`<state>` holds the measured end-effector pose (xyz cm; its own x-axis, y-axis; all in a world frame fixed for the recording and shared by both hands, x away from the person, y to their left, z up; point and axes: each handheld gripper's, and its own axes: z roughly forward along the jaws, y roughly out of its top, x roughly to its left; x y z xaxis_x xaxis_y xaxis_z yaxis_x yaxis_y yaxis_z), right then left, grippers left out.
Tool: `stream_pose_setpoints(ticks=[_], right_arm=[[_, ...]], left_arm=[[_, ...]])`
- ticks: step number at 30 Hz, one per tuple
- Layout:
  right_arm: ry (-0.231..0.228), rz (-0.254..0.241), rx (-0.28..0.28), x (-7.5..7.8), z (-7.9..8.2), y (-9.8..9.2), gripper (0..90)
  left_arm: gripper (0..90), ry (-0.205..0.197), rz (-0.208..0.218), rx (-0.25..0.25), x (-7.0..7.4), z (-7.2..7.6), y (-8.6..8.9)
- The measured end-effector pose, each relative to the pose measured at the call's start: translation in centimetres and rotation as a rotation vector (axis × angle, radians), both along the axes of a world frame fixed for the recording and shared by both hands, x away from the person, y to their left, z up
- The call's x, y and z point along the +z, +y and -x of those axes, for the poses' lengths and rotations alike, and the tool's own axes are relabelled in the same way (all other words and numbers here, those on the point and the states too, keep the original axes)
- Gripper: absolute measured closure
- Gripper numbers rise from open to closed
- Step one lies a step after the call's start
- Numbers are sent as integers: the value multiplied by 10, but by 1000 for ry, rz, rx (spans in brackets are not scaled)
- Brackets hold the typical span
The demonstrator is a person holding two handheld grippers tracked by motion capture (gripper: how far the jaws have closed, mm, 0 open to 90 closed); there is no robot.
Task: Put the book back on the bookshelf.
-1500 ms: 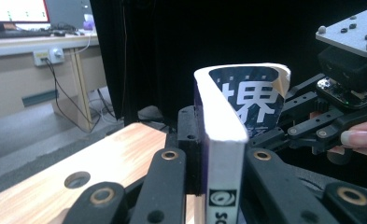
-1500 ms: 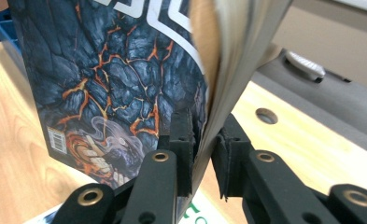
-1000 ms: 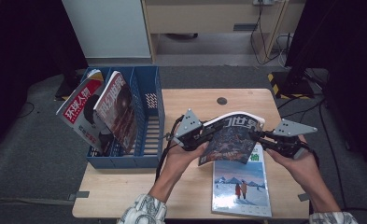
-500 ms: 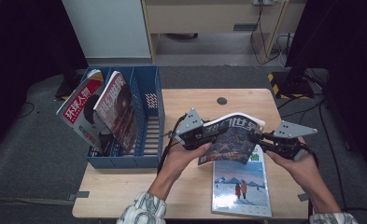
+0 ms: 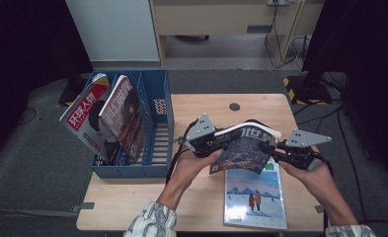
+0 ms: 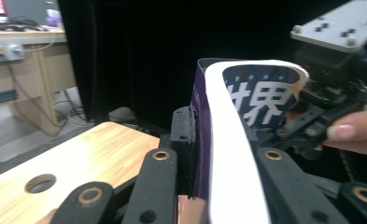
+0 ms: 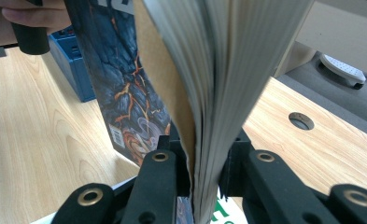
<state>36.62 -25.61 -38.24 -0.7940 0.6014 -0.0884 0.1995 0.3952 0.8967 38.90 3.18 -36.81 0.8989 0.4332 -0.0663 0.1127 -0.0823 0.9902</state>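
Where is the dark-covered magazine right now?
In the high view the dark-covered magazine is held above the table's right half between the left tool and the right tool, over the snow-scene magazine lying flat.

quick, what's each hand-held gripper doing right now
Left hand-held gripper: closed on the dark magazine, jaws just tightening.
Right hand-held gripper: clamped on the same magazine's pages.

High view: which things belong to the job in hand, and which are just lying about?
In use:
- dark magazine
- left gripper
- right gripper
- blue rack

Lying about:
- snow magazine
- two racked magazines
- table
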Motion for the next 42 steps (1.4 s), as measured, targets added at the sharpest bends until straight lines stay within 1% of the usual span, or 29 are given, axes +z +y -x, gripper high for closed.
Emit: stream_pose_setpoints(ticks=[2,3,7,8,9,12,13,14,16,17,19,20,21,23,24,26,28,29,30,33,35,38,42], right_arm=[[2,-1,3,0,0,0,794],[2,-1,2,0,0,0,794],[2,-8,-5,-1,0,0,783],[1,-12,-8,-2,0,0,768],[-2,-16,-14,-3,-1,-1,748],[1,-21,-49,-7,-2,-4,628],[7,-26,-60,-10,-2,-6,607],[7,-29,-68,-12,-2,-8,567],[12,-38,-103,-18,-2,-11,507],[16,-40,-110,-21,-2,-13,491],[34,-44,-134,-29,-2,-16,438],[44,-39,-138,-32,-2,-17,429],[44,-31,-143,-35,-2,-17,417],[60,-21,-167,-41,-3,-17,352],[69,-19,-173,-44,-3,-17,337],[106,-10,-186,-51,-5,-16,260],[134,16,-192,-57,-6,-15,236],[144,37,-201,-62,-6,-14,204],[171,58,-215,-67,-7,-14,174],[222,94,-246,-77,-8,-17,149],[235,95,-264,-84,-7,-21,145],[256,69,-298,-93,-5,-30,145],[273,41,-338,-101,-3,-40,146]], left_arm=[[764,-5,-8,-2,0,1,-1],[764,-8,-10,5,1,1,-2],[779,-4,1,26,0,1,-4],[783,-5,3,29,-1,2,-4],[786,-9,1,31,-1,2,-4],[797,-25,1,31,-1,4,-5],[801,-30,-1,31,-2,4,-6],[803,-33,-1,33,-2,4,-6],[807,-37,0,28,-2,5,-7],[809,-40,0,24,-2,5,-8],[809,-41,1,25,-3,6,-9],[810,-42,2,25,-3,6,-9],[811,-42,5,26,-3,6,-9],[811,-41,8,27,-3,5,-9],[812,-43,8,29,-3,6,-9],[812,-45,7,29,-3,6,-10],[812,-46,6,32,-3,6,-9],[812,-46,6,32,-3,6,-9],[812,-46,7,31,-3,6,-9],[811,-43,11,30,-4,6,-9],[810,-41,12,29,-4,6,-9],[807,-35,15,25,-4,6,-9],[804,-34,17,25,-4,6,-9]])
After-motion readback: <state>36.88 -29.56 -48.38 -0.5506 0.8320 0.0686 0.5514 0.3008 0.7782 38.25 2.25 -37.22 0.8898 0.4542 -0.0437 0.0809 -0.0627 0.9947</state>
